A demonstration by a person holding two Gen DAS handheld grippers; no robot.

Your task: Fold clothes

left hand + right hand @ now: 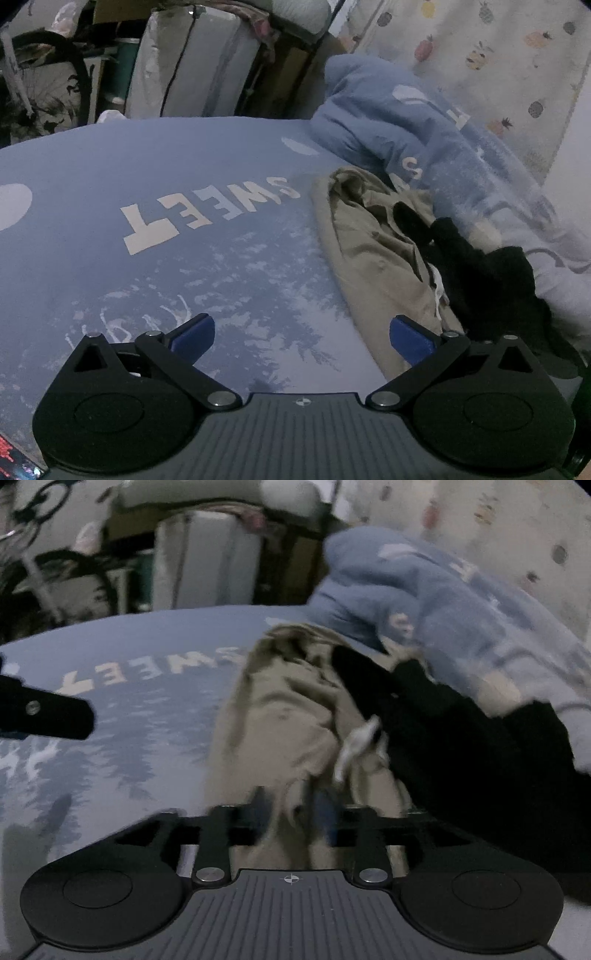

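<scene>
On the bed, over a blue sheet (192, 155) printed with the word "SWEET" and pale tree shapes, a crumpled beige garment (373, 254) lies toward the right side, its buttoned placket showing in the left wrist view. A black garment (487, 280) is heaped against its right edge, partly overlapping it, and a small white cord or tag (356, 744) pokes out where the two meet. Behind both, a blue quilt (399, 122) in the same print as the sheet is bunched up into a mound, touching the far end of the beige cloth.

The left claw (302, 338) hangs just above the sheet with its blue-padded fingers (194, 334) spread wide and nothing between them; the right-hand pad sits just beside the near edge of the beige garment, and whether it touches the cloth cannot be told. In the right wrist view a black part of the left gripper shows at the left edge, over the sheet.

The right claw (295, 812) is drawn nearly together on a fold of the beige garment (280, 738), with a ridge of cloth rising between the fingers (this view is badly blurred, so the exact grip is hard to read).

Beyond the bed stand a pale upright mattress or cushion (192, 70) and dark clutter, and to the right hangs a pineapple-print curtain (498, 48).
</scene>
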